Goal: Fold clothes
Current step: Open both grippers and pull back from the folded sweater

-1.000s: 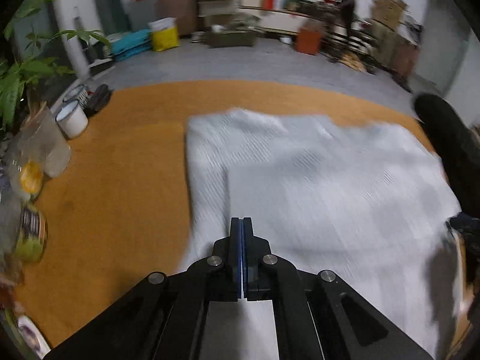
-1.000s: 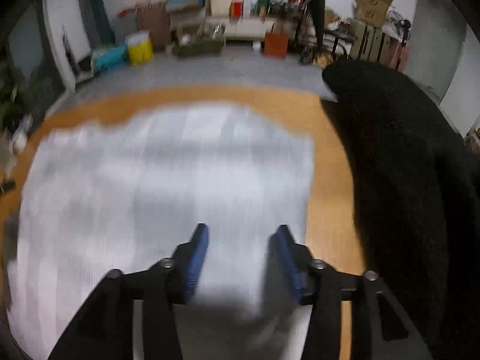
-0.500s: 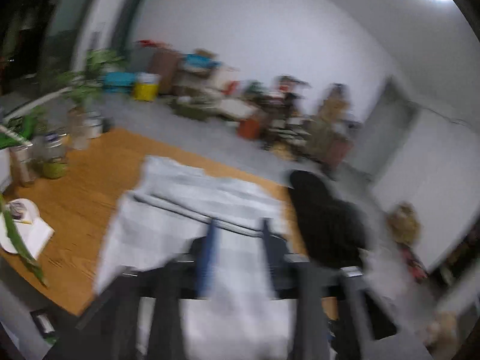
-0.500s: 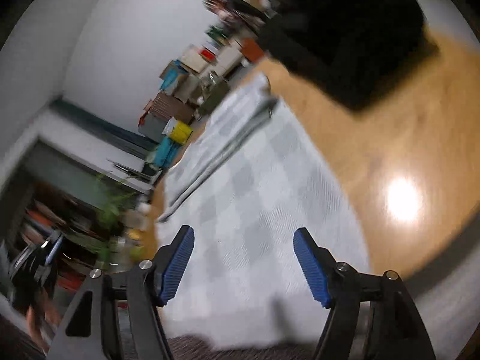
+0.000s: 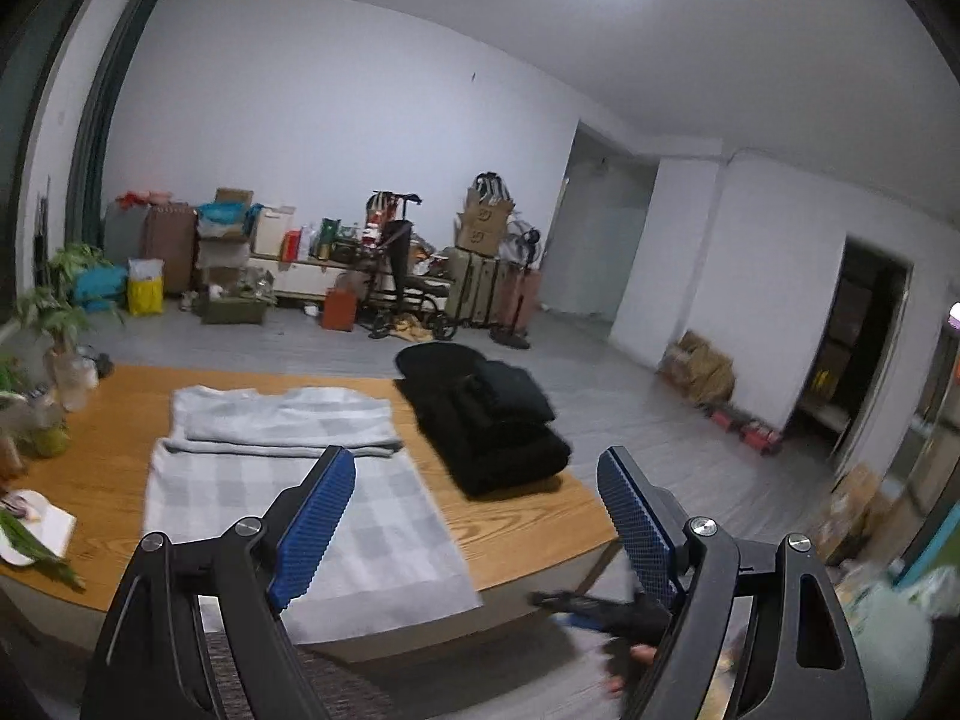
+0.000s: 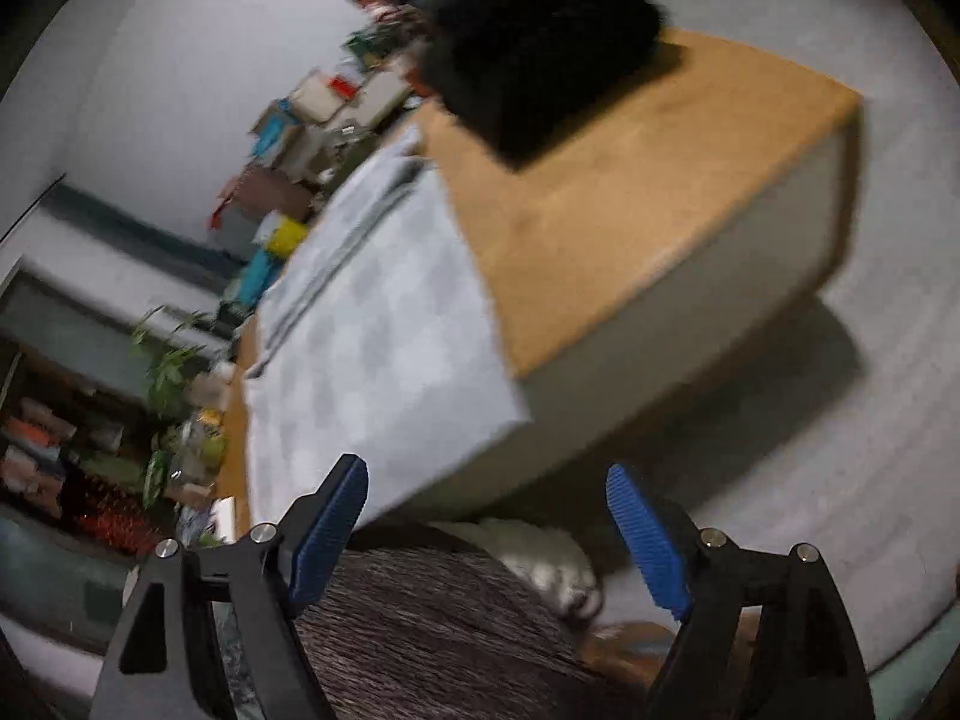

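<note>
A wooden table (image 5: 528, 516) carries the clothes. A grey-and-white checked garment (image 5: 288, 510) lies flat across its middle, its near hem hanging over the near edge and its far part folded back into a band toward the far edge. Just beside it, toward the right edge, sits a stack of folded black clothes (image 5: 492, 420). Jars and a potted plant (image 5: 54, 312) crowd the left edge. The left gripper (image 5: 474, 516) is off the table, its blue-padded jaws spread wide and empty. The right gripper (image 6: 486, 528) is tilted, also wide apart, holding nothing, near the table's near right corner.
</note>
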Tool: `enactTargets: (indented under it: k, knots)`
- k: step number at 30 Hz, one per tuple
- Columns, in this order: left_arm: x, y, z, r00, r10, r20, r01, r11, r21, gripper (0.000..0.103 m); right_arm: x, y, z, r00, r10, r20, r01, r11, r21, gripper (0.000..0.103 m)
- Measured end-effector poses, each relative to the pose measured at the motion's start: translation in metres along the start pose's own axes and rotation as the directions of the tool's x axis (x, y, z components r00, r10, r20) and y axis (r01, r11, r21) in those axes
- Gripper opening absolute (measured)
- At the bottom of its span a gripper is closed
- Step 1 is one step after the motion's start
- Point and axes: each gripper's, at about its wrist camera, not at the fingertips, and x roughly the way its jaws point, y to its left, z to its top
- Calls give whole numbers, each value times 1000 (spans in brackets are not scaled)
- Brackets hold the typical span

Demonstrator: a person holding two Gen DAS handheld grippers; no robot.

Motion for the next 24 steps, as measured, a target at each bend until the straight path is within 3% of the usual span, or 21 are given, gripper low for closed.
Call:
enactTargets:
  k: [5, 10, 21, 24]
  knots:
    - [13, 25, -9, 995, 94, -18, -95, 994, -51, 83, 0, -22, -2, 998, -57, -7, 57, 996, 62, 86]
    - [27, 42, -8, 986, 156, -57, -161, 983, -91, 83, 30, 6, 3, 998, -29, -59, 29, 1000, -8, 86]
    - [47, 78, -14, 966, 243, -84, -253, 957, -141, 83, 85, 65, 6, 988, -14, -156, -7, 991, -133, 85]
    - [49, 84, -22, 973, 209, -93, -221, 965, -142, 83, 90, 66, 4, 986, -33, -162, 10, 990, -137, 85]
